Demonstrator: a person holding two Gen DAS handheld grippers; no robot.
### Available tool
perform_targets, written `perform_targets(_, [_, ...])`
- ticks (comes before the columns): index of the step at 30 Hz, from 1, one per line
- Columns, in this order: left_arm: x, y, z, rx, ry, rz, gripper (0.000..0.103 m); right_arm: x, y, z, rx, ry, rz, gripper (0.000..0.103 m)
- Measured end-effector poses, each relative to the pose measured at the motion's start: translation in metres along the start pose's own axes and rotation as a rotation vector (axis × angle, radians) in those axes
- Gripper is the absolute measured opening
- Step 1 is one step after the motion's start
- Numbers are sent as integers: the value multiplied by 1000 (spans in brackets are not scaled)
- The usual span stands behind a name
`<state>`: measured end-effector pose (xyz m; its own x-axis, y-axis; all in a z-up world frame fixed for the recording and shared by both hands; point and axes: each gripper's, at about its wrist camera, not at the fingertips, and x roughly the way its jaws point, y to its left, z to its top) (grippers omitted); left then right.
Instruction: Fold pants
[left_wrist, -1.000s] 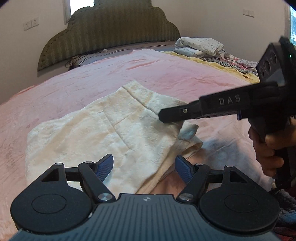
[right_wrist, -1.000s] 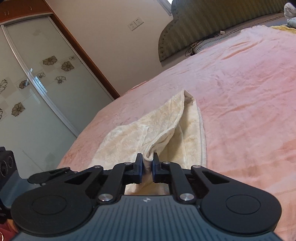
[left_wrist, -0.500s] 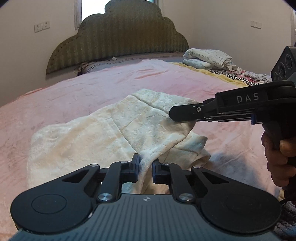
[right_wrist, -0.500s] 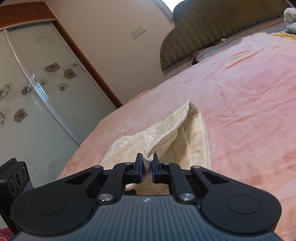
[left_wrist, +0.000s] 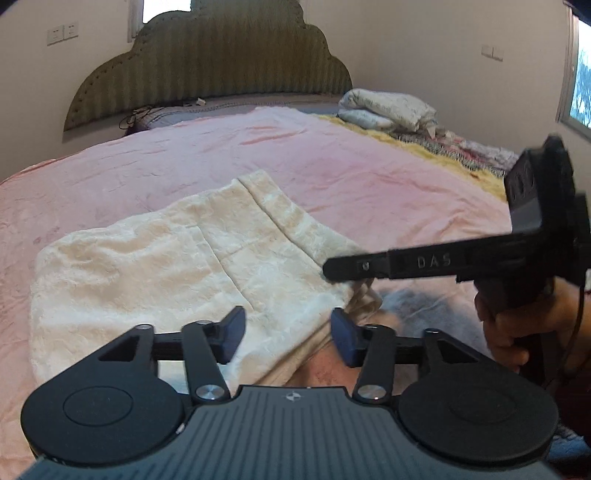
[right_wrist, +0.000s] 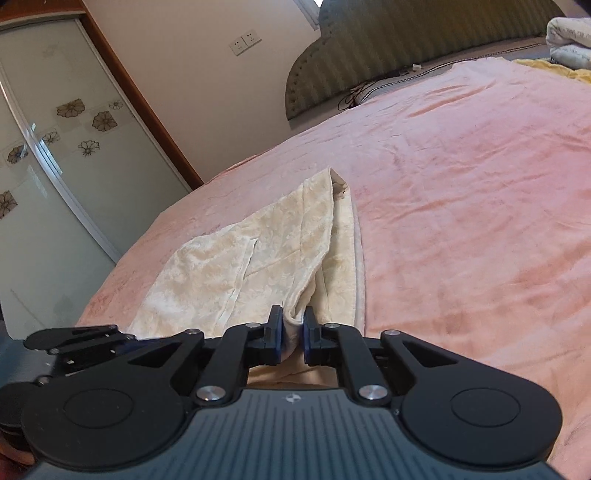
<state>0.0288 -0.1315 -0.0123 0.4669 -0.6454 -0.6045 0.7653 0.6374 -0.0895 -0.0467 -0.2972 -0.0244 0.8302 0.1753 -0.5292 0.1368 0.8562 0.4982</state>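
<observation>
The cream pants (left_wrist: 177, 266) lie folded on the pink bedspread (left_wrist: 332, 158). My left gripper (left_wrist: 288, 336) is open and empty, its fingers just above the near edge of the pants. My right gripper (right_wrist: 293, 328) is shut on the near corner of the pants (right_wrist: 258, 251), pinching a fold of cloth between its pads. In the left wrist view the right gripper (left_wrist: 328, 267) reaches in from the right to the pants' right edge, held by a hand (left_wrist: 524, 325).
A green padded headboard (left_wrist: 210, 62) stands at the far end of the bed. Folded bedding (left_wrist: 384, 109) and a patterned blanket (left_wrist: 461, 151) lie at the far right. A wardrobe with glass sliding doors (right_wrist: 48, 166) stands left of the bed.
My left gripper closed half a second ago and has now opened again, letting go of the pants' near edge. The right gripper stays shut on the cloth and has lowered slightly.
</observation>
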Motion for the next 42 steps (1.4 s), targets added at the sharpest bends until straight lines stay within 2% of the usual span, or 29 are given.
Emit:
perform_targets(1, [-7,7,1,-26,-17,28,78,0,0,0,-2,2,-3,9])
perform_targets(4, [-23,32,1,-105,-35,130,79,-3,-2,-1,-1,-1,-3,13])
perform_targets(6, [-26,54,-2,-167,-3,214,76,-11,0,0,-20,-29,-30,15])
perform_targets(7, [-27,65,-5,-199,13,256,76,-16,3,1,-45,-52,-67,15])
perform_targets(9, [-24,77,-11,-238,45,288,75,-27,16,4,-140,-123,-186,15])
perform_targets(10, [-21,78,-13,-241,67,292,75,-30,26,6,-204,-148,-217,16])
perform_targets(12, [-15,68,-15,-202,88,293,75,-26,44,7,-286,-135,-169,15])
perform_targets(14, [-13,54,-13,-135,83,306,76,-8,58,3,-333,-52,-79,15])
perform_targets(16, [-16,47,-12,-112,75,303,77,13,61,-5,-368,25,-99,15])
perform_targets(17, [-17,47,-12,-124,77,303,78,17,57,-9,-358,35,-116,15])
perform_targets(20, [-15,51,-11,-169,95,318,78,6,47,-8,-262,-4,-87,15])
perform_targets(22, [-13,51,-11,-184,101,324,79,2,54,-7,-299,-17,-95,16])
perform_targets(25, [-12,48,-11,-189,103,332,79,7,53,-9,-331,14,-106,15])
perform_targets(29, [-13,48,-10,-187,108,340,82,6,42,-10,-261,5,-96,15])
perform_targets(35, [-13,49,-11,-202,112,349,84,1,51,-10,-312,-7,-107,16])
perform_targets(42, [-13,48,-11,-186,115,362,86,3,44,-11,-299,8,-106,16])
